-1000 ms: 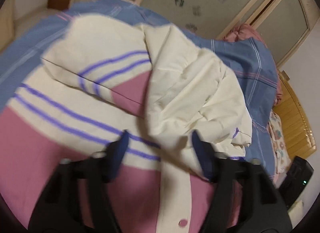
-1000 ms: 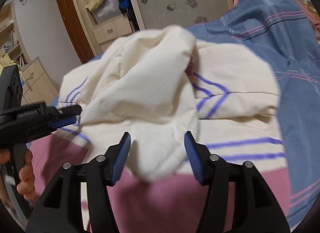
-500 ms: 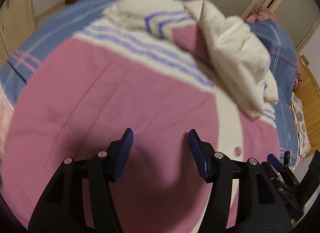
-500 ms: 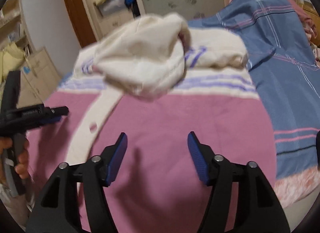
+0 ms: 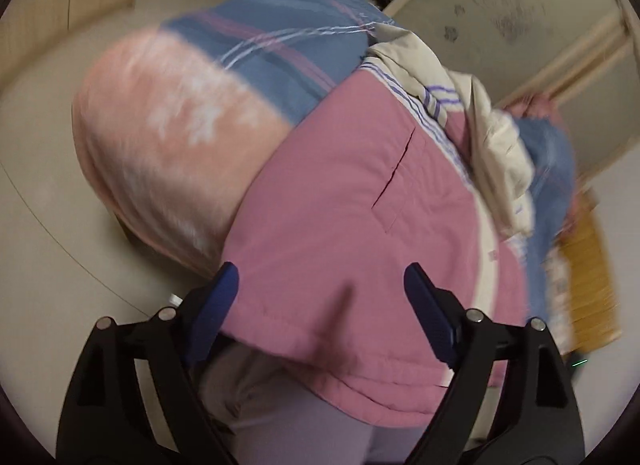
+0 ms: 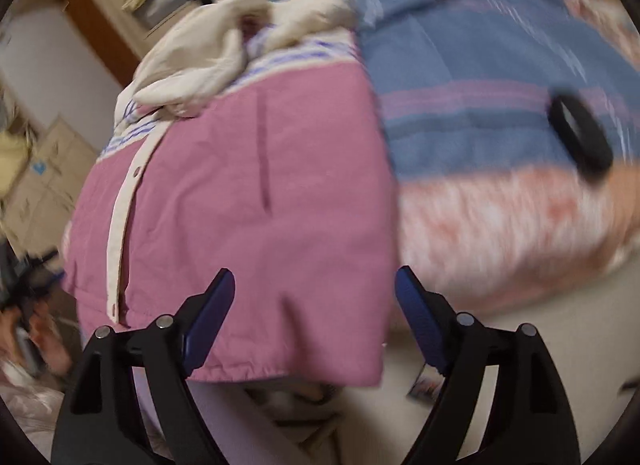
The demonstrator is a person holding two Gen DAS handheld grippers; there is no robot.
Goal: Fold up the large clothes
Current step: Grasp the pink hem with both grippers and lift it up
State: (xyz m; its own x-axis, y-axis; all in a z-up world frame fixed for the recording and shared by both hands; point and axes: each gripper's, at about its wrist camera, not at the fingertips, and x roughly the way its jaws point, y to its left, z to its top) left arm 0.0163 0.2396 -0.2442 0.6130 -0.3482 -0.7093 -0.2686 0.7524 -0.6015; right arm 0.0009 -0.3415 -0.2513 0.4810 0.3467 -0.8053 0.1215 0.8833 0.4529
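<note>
A large pink jacket with a cream button strip and purple stripes lies spread on the bed, its hem hanging over the near edge. Its cream sleeves are bunched at the far end. My left gripper hovers over the hem's left corner, jaws opening, the pads not touching cloth. In the right wrist view the same jacket fills the middle, cream sleeves heaped beyond. My right gripper hangs over the hem's right corner, jaws opening, nothing pressed between the pads.
A blue striped bedspread with a peach floral border covers the bed. Pale floor lies below the bed edge. A person's grey-clad legs stand under the hem. A black band lies on the bedspread. Cardboard boxes stand at left.
Both grippers pulled back from the cream sleeves to the jacket's near hem and sank, and their jaws spread wider. The sleeves stay heaped at the far end.
</note>
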